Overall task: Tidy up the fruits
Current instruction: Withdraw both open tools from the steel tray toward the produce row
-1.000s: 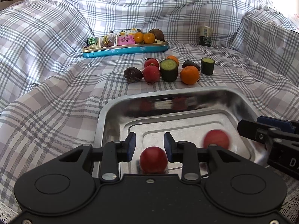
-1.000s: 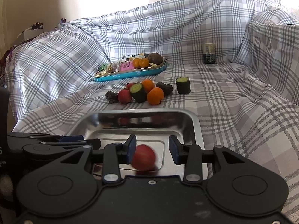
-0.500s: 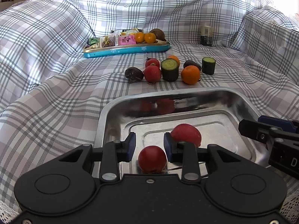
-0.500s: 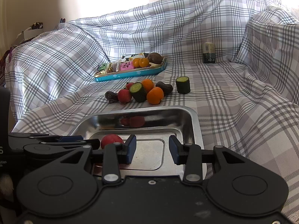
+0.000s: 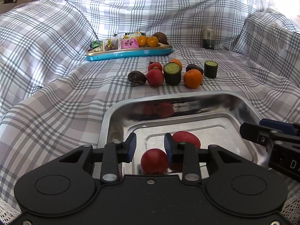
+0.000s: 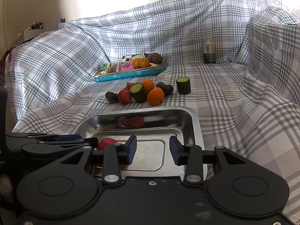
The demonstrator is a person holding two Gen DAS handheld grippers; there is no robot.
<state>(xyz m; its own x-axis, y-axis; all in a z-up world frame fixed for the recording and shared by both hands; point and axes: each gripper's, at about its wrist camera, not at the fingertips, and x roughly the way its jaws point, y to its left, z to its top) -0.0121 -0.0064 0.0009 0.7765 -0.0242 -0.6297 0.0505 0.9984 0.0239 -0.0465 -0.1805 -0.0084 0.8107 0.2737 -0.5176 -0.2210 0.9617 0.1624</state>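
Note:
A steel tray point(image 5: 105, 123) lies on the checked cloth right in front of me. Two red fruits rest in it: one point(image 5: 154, 161) under my left gripper point(image 5: 150, 146), the other point(image 5: 186, 138) just beyond the right pad. The left jaws stand apart and do not press on the fruit. My right gripper point(image 6: 152, 150) hovers open over the tray's point(image 6: 195, 123) right half, nothing between its pads. Its fingers point(image 5: 253, 131) show at the right edge of the left wrist view. Beyond the tray lie red fruits point(image 5: 155, 77), an orange point(image 5: 193, 78), dark fruits point(image 5: 136, 77) and cucumber pieces point(image 5: 172, 73).
A teal tin tray point(image 5: 129, 53) with snack packets, two small oranges and a brown fruit sits at the back. A dark can point(image 5: 208, 38) stands at the back right. The checked cloth rises in folds on the left, the back and the right.
The second red fruit rolled leftward across the tray, out from between the right jaws, and settled beside the first one. Neither gripper moved.

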